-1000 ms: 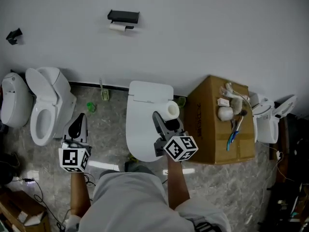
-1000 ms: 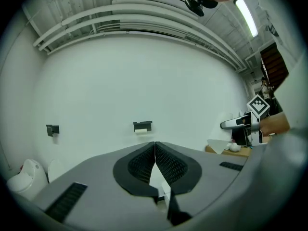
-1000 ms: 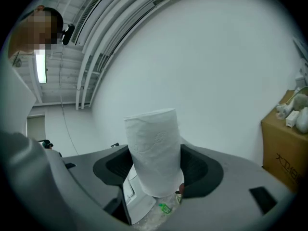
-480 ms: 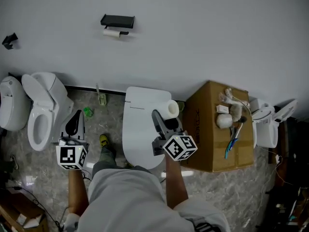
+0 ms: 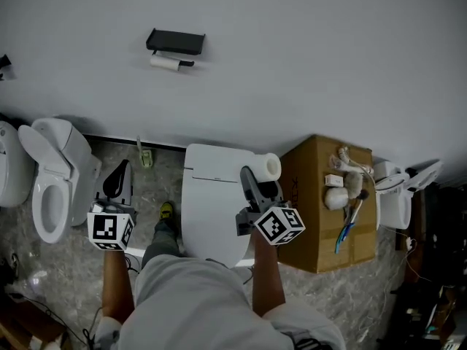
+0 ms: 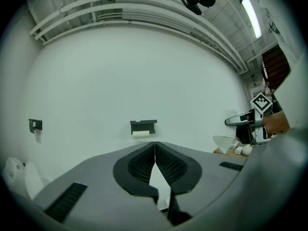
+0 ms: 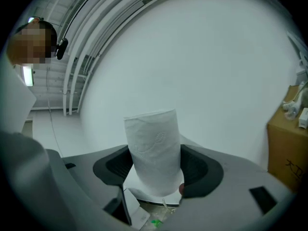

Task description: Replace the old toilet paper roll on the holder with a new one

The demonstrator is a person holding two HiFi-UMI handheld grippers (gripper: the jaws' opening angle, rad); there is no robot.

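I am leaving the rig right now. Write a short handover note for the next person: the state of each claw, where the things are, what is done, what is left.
Left claw: shut, nothing in it.
Right claw: shut on the new roll.
Holder: on the wall ahead, at the upper left in the head view. The old roll is still on it.
Done: the new roll is picked up.
Left: reach the holder, take the old roll off, fit the new roll.
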